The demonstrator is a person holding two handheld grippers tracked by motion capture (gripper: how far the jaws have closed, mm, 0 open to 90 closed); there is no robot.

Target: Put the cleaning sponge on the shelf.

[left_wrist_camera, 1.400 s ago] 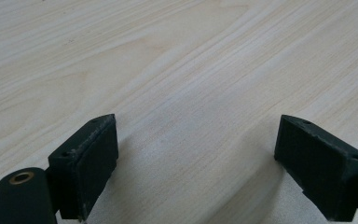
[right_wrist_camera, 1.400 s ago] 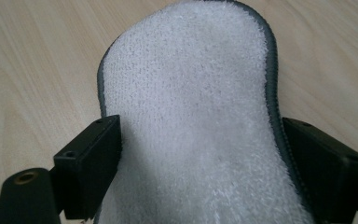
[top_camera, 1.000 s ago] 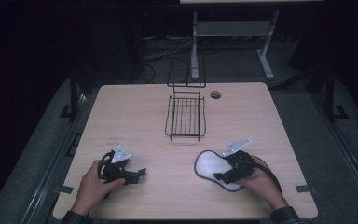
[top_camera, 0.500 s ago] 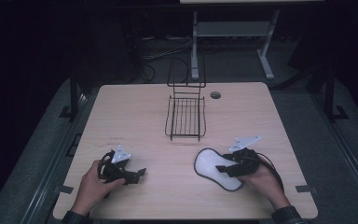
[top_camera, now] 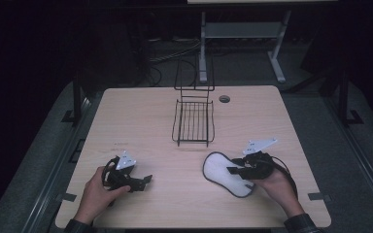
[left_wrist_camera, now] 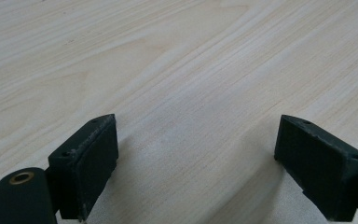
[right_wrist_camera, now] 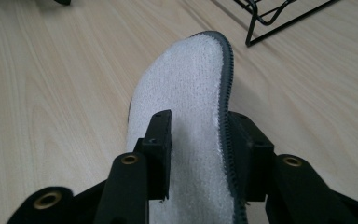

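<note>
Insole [right_wrist_camera: 186, 93], white and fleecy with a grey stitched edge, sits between the right gripper's [right_wrist_camera: 200, 140] jaws, which have just been closing on it. In the right gripper view the right-hand pad presses the stitched rim, which has curled up against it, while the left-hand pad lies on the fleece; the jaws look pinched on a fold of the near end, though how firm the grip is cannot be told. In the high view the insole [top_camera: 219, 170] lies flat on the near right part of the table [top_camera: 150, 111], just near of the wire rack [top_camera: 193, 121], with the right gripper [top_camera: 238, 171] over its right edge.

It is judged light, soft and floppy: it bends readily, so a pinch on one end will let the far end droop and drag. The stitched rim is the firmest line and the best place to bite; the fleece should give the pads good friction. Nothing about it looks fragile.

The left gripper [left_wrist_camera: 196, 154] has its jaws wide apart with nothing between them, only bare wood. In the high view it [top_camera: 143, 182] rests at the near left, well apart from the insole.
</note>
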